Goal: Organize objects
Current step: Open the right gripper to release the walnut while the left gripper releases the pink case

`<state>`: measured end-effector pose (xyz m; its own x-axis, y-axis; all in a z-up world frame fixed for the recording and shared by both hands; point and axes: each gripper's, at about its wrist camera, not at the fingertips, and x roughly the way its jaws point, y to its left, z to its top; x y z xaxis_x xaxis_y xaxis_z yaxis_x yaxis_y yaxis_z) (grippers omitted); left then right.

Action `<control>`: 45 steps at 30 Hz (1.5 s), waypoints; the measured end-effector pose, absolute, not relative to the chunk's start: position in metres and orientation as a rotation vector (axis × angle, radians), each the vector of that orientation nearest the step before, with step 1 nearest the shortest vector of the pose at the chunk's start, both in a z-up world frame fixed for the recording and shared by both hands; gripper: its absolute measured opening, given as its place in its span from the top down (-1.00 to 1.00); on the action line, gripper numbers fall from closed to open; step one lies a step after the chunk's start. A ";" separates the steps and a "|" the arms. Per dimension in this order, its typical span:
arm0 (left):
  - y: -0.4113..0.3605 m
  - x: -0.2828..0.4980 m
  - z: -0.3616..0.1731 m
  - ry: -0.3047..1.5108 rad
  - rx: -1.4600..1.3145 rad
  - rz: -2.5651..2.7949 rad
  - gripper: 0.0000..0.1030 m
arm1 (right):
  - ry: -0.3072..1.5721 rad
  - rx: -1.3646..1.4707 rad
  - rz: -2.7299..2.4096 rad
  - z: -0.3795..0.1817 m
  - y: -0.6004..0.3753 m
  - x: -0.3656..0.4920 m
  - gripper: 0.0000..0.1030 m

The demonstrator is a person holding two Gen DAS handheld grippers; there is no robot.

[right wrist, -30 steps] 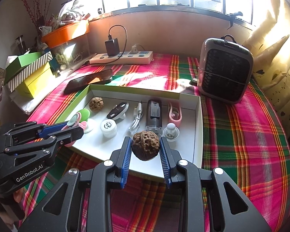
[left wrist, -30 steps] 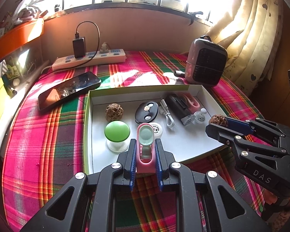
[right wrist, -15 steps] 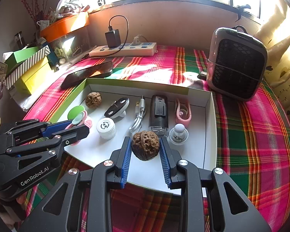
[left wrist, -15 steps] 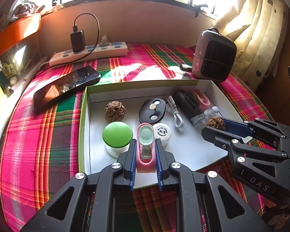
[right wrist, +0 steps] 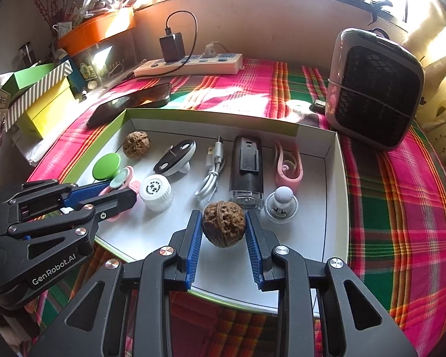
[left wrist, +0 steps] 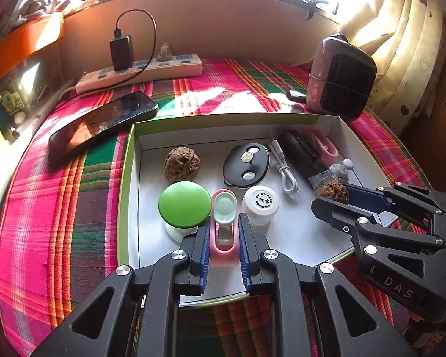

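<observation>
A shallow white box point(left wrist: 139, 136) with a green rim point(right wrist: 211, 119) lies on the plaid cloth and holds several small items. My left gripper point(left wrist: 223, 232) is shut on a pink and mint clip point(left wrist: 223, 217), low over the box's front left, between a green-topped jar point(left wrist: 184, 205) and a white cap point(left wrist: 260, 202). My right gripper point(right wrist: 223, 232) is shut on a walnut point(right wrist: 224, 224), low over the box's front middle. A second walnut point(right wrist: 136, 144) rests at the box's back left.
In the box lie a black oval case point(right wrist: 175, 157), a white cable point(right wrist: 212, 172), a black device point(right wrist: 246, 169), a pink holder point(right wrist: 287, 163) and a white knob point(right wrist: 282, 200). A phone point(left wrist: 101, 122), power strip point(left wrist: 139, 73) and heater point(right wrist: 371, 89) sit around it.
Both grippers have moved forward and down over the box, each still holding its object. The clip now sits between the green jar and the white cap.
</observation>
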<state>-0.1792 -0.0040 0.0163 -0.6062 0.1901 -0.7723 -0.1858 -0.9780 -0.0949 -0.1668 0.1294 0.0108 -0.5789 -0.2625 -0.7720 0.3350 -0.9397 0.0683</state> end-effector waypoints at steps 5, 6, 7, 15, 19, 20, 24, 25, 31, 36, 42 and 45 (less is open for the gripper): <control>-0.004 -0.180 0.015 -0.007 -1.268 2.645 0.69 | 0.131 1.214 -2.531 0.011 0.128 -0.167 0.41; -0.004 -0.180 0.015 -0.007 -1.269 2.644 0.69 | 0.133 1.212 -2.533 0.011 0.128 -0.167 0.41; -0.004 -0.180 0.015 -0.006 -1.269 2.644 0.69 | 0.133 1.211 -2.535 0.010 0.128 -0.167 0.41; -0.004 -0.180 0.015 -0.006 -1.268 2.644 0.69 | 0.129 1.217 -2.538 0.010 0.128 -0.167 0.41; -0.004 -0.180 0.015 -0.006 -1.268 2.644 0.68 | 0.130 1.217 -2.538 0.010 0.128 -0.167 0.41; -0.003 -0.180 0.015 -0.005 -1.268 2.644 0.68 | 0.129 1.216 -2.539 0.010 0.128 -0.167 0.41; -0.004 -0.180 0.015 -0.005 -1.268 2.644 0.68 | 0.127 1.218 -2.538 0.010 0.129 -0.167 0.41; -0.004 -0.180 0.015 -0.006 -1.269 2.644 0.68 | 0.126 1.218 -2.537 0.010 0.128 -0.168 0.41; -0.003 -0.180 0.015 -0.007 -1.269 2.643 0.67 | 0.124 1.218 -2.538 0.010 0.128 -0.168 0.41; -0.003 -0.179 0.015 -0.004 -1.270 2.643 0.64 | 0.122 1.220 -2.536 0.010 0.128 -0.168 0.41; -0.003 -0.179 0.015 -0.004 -1.269 2.643 0.60 | 0.118 1.221 -2.535 0.010 0.128 -0.167 0.41; -0.002 -0.179 0.015 -0.005 -1.272 2.643 0.58 | 0.117 1.223 -2.534 0.010 0.128 -0.166 0.41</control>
